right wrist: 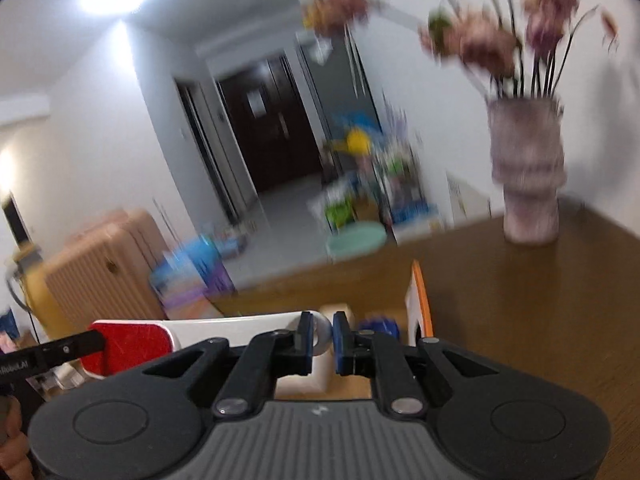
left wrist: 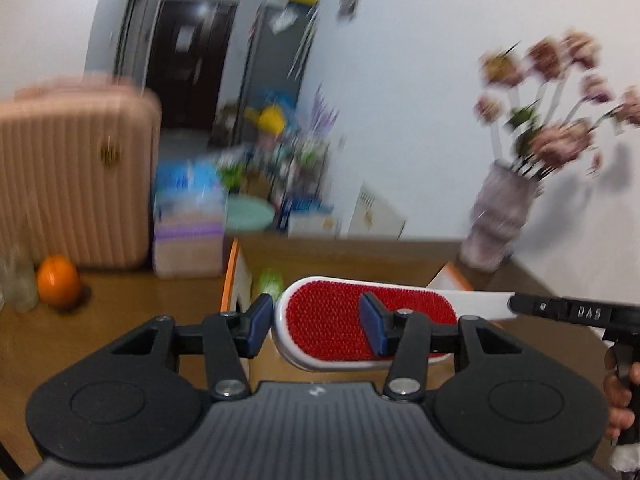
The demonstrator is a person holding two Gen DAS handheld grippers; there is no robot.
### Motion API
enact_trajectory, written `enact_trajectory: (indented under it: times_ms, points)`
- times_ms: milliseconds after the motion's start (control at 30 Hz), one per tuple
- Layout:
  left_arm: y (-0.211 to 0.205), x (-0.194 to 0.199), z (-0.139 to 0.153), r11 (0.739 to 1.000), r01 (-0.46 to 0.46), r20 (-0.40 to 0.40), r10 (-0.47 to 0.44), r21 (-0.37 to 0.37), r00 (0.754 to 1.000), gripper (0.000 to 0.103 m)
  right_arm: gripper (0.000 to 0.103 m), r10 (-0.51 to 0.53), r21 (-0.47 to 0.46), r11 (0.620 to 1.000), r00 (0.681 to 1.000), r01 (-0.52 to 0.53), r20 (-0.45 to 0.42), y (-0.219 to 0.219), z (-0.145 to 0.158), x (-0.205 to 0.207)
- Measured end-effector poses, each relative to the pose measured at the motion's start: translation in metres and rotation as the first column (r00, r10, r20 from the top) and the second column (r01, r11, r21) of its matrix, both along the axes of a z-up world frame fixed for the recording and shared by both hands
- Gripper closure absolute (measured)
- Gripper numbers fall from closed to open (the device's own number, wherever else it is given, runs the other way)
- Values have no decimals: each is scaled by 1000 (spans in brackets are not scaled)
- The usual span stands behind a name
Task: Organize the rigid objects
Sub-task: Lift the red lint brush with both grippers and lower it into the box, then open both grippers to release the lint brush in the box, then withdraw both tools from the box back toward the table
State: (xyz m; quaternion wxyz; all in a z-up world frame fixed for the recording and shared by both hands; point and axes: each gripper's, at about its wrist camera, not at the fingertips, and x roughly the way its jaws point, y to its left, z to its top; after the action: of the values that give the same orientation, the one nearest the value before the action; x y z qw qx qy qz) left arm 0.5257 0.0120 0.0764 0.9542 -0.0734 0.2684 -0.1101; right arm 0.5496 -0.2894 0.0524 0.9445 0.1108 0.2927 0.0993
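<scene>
A lint brush (left wrist: 332, 312) with a red bristle pad and a white body hangs level between both grippers. My left gripper (left wrist: 316, 326) is shut on its head: one blue pad is against the white rim, the other on the red face. My right gripper (right wrist: 322, 336) is shut on the rounded end of the white handle (right wrist: 224, 328); in the left wrist view it enters from the right (left wrist: 516, 304). Below the brush stands an open box (left wrist: 230, 276) with orange edges (right wrist: 420, 292). A green thing (left wrist: 271, 282) and a blue thing (right wrist: 380, 326) lie inside it.
The box stands on a brown wooden table (left wrist: 120, 320). A vase of dried flowers (left wrist: 496, 220) (right wrist: 528, 184) stands at the table's far right. An orange (left wrist: 58, 286) and a clear bottle (left wrist: 18, 280) are at the left. A pink suitcase (left wrist: 76, 176) and floor clutter lie beyond. Everything is motion-blurred.
</scene>
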Motion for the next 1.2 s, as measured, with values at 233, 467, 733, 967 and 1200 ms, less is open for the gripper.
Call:
enact_trajectory:
  times_ms: [233, 467, 733, 967, 1200]
  points:
    - [-1, 67, -52, 998, 41, -319, -23, 49, 948, 55, 92, 18, -116, 992, 967, -49, -255, 15, -53, 49]
    - [-12, 84, -63, 977, 59, -379, 23, 203, 925, 59, 83, 34, -234, 964, 932, -126, -361, 36, -59, 67]
    - [-22, 59, -34, 959, 61, -326, 34, 276, 945, 27, 43, 19, -263, 960, 957, -99, -291, 28, -23, 38]
    - [-32, 2, 9, 948, 2, -188, 62, 320, 980, 15, 19, 22, -252, 966, 989, -60, -149, 18, 24, -22]
    - [-37, -86, 41, 963, -64, 202, 9, 263, 979, 0, 3, 13, -176, 984, 973, 28, 231, 15, 51, -107]
